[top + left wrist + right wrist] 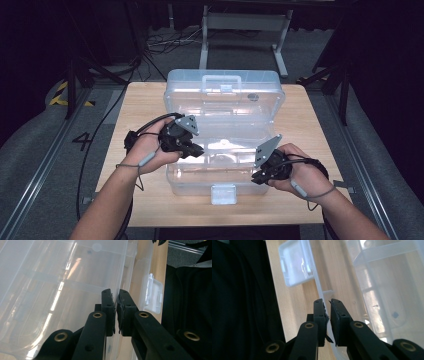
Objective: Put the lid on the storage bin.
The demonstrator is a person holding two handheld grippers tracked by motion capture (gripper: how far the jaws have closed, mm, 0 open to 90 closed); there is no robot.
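Left gripper (196, 150) sits over the left part of the clear, see-through plastic storage box (200, 186) – held in the person's left hand (146, 148), grey three-cornered plate on top. In the left gripper view its fingers (108, 305) are together on the box's thin front wall, which runs edge-on between the pads – clamped on it, as far as the view shows.

The box stands open in the middle of the light wooden counter (145, 102). Its lid (223, 90) is tipped back and up toward the far side, w/ a moulded carry handle (220, 80) along its top edge. A white-ish translucent latch (223, 193) hangs on the near wall, facing the person. The inside has moulded dividers; contents can't be made out.

Right gripper (257, 176) is at the box's right front rim, held in the right hand (300, 175), plate tilted up. In the right gripper view its fingers (320, 309) stand nearly together, w/ the thin clear rim running up between them – a slim gap shows at the tips, so whether the pads press on it I can't tell. The latch shows upper left there, blurred.
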